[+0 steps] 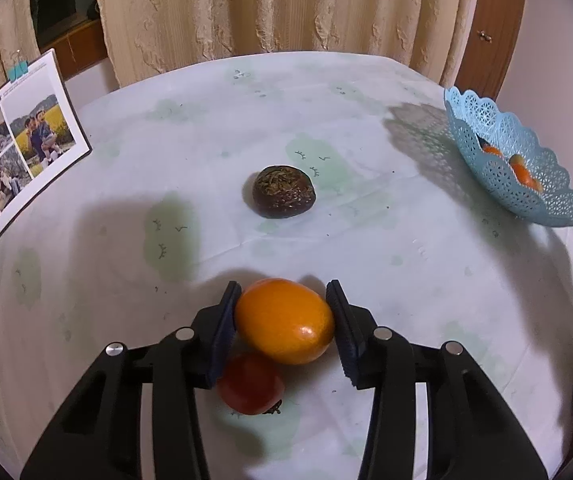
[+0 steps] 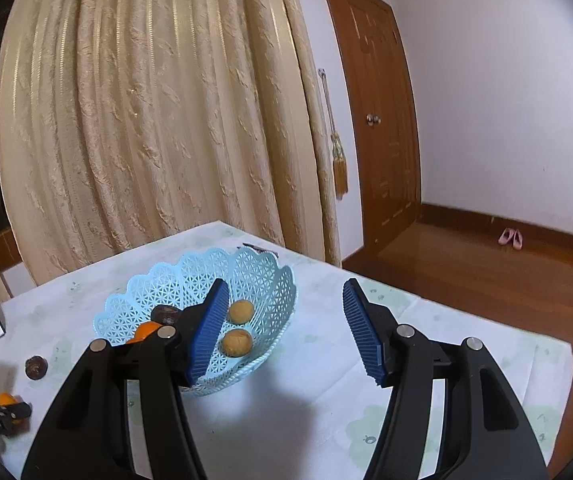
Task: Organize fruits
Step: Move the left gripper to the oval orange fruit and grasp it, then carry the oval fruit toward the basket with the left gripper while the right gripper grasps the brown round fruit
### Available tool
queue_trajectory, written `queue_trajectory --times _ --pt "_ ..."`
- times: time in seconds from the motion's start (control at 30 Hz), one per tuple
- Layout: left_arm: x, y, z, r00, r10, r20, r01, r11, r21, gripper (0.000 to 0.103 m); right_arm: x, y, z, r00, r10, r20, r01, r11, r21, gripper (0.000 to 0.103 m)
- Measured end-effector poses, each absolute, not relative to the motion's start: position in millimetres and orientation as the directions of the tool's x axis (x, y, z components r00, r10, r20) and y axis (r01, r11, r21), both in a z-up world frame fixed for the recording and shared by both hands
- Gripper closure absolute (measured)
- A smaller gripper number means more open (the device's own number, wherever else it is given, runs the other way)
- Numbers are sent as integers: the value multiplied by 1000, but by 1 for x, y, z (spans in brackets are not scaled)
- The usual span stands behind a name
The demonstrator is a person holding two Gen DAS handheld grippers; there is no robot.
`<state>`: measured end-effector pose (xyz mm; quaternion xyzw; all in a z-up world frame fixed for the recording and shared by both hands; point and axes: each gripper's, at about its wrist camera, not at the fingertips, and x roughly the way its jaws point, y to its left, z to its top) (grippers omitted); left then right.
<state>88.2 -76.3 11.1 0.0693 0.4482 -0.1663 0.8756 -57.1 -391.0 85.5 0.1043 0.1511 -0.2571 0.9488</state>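
Note:
My left gripper is shut on an orange fruit, both pads against its sides, above the table. A red tomato lies on the tablecloth just under it. A dark brown fruit lies mid-table and also shows in the right wrist view. The light blue lattice basket stands at the right; in the right wrist view the basket holds two tan round fruits, a dark fruit and an orange one. My right gripper is open and empty, above the basket's right side.
A photo calendar stands at the table's left edge. A beige curtain hangs behind the table. A wooden door and wood floor lie to the right. The table edge runs close behind the basket.

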Motion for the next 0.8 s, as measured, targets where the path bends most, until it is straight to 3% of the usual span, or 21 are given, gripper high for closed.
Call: queue_trajectory --times 0.2,0.3,0.4,0.63,0.8 --pt "85 -63 29 576 -244 -780 317 947 -62 59 -56 -356 90 836 -480 -267 491 871 -28 42" --pt "81 -53 42 598 -253 -761 294 952 -85 59 -55 -330 99 878 -406 -253 405 912 -58 41" --pt "79 -41 55 624 -245 -742 259 961 -99 59 -42 -307 107 919 -265 -292 266 963 -36 30" --pt "63 -11 77 694 -181 -697 175 981 -81 59 14 -275 106 888 8 -459 57 990 126 30" --pt "52 8 86 725 -137 -675 122 990 -70 59 42 -253 98 852 63 -519 21 988 154 30"
